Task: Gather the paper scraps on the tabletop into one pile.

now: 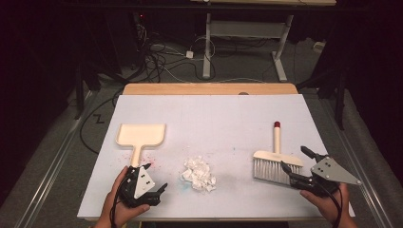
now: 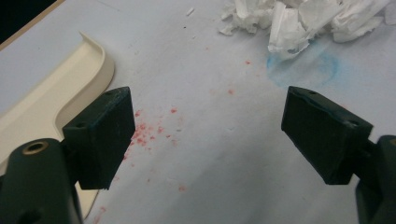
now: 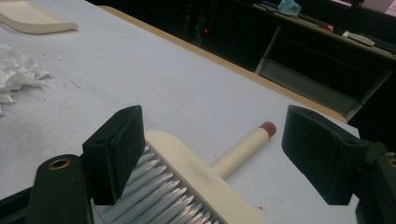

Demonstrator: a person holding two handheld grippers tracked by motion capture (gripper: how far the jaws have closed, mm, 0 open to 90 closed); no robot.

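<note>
two spread grippers flank the paper scraps [image 1: 198,174]: the left gripper [image 1: 151,184] sits left of the scraps beside the dustpan [image 1: 141,136] handle, the right gripper [image 1: 298,167] right of them over the brush [image 1: 275,162]. best to pinch each handle squarely before sweeping.

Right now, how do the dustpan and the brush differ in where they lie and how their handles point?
The dustpan lies at the table's left, in front of the left gripper; the brush lies at the right, by the right gripper. The dustpan's handle points toward the person; the brush's red-tipped handle points away. The dustpan is a flat tray; the brush has pale bristles. Both are cream-coloured, and neither is gripped.
</note>
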